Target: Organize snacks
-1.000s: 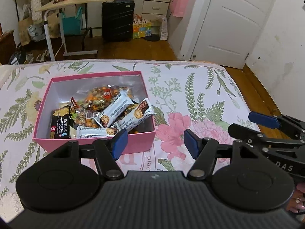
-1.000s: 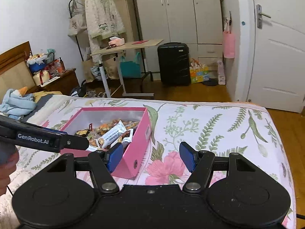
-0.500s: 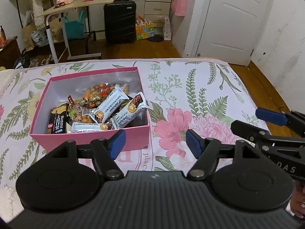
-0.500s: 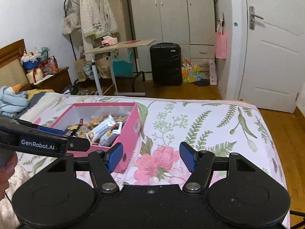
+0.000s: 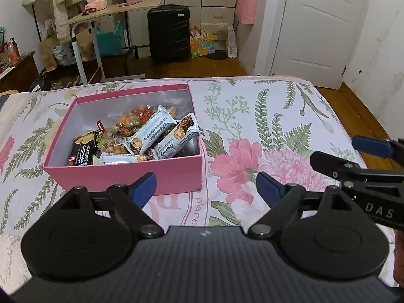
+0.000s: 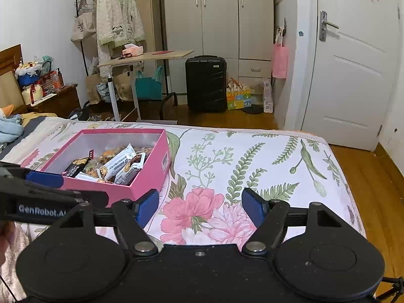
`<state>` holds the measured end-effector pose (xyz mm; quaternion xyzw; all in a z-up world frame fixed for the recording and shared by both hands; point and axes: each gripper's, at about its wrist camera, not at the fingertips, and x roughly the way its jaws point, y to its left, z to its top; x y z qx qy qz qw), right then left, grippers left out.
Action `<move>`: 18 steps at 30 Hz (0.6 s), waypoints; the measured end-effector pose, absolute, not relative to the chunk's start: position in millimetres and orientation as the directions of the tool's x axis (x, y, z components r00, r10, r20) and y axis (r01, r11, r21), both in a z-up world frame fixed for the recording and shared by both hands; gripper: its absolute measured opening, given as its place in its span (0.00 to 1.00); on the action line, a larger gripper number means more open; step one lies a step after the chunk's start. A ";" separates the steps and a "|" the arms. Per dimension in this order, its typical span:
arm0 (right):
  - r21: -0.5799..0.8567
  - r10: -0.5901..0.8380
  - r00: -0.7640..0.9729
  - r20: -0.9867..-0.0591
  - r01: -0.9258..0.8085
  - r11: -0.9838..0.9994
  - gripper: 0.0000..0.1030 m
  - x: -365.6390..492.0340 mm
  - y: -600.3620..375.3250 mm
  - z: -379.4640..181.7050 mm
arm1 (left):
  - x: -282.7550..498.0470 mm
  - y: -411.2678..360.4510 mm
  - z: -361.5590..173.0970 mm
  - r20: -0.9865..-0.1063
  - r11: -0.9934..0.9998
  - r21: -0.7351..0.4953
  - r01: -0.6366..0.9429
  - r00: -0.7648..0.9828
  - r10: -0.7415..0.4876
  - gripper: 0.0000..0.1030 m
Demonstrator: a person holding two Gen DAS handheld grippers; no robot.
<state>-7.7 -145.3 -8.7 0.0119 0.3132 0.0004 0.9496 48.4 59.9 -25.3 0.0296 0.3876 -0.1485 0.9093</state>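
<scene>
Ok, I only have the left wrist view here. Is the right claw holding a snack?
Observer: No. The right claw is open and empty, above the floral bedspread, to the right of the pink cardboard box.
Operator: Anything on that box's right-hand outer wall?
Observer: A small pale label near its far end. It is too small to read.
Operator: And what is on the bed far off to the left of the box?
Observer: A light blue cloth, bunched up at the left edge of the right wrist view and well clear of the box.
</scene>
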 end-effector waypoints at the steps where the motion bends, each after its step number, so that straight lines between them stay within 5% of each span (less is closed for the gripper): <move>1: 0.021 0.004 0.802 -0.598 0.011 1.000 0.80 -8.1 -145.3 -8.9 | 47.5 59.5 -24.4 -0.710 0.956 -0.056 0.288 0.662 -0.241 0.85; 8: 0.042 -0.010 0.776 -0.631 0.047 0.998 0.85 -9.6 -152.5 -1.1 | 42.6 65.7 -9.1 -0.681 0.965 -0.078 0.250 0.694 -0.235 0.90; 11: -0.009 -0.066 0.768 -0.637 0.079 0.997 0.95 -10.9 -151.2 3.1 | 41.1 70.2 -4.1 -0.670 0.972 -0.076 0.222 0.711 -0.215 0.92; 18: -0.067 -0.124 0.746 -0.654 0.106 0.992 0.96 -12.7 -148.1 4.4 | 38.5 75.1 -1.5 -0.677 0.989 -0.027 0.146 0.726 -0.126 0.94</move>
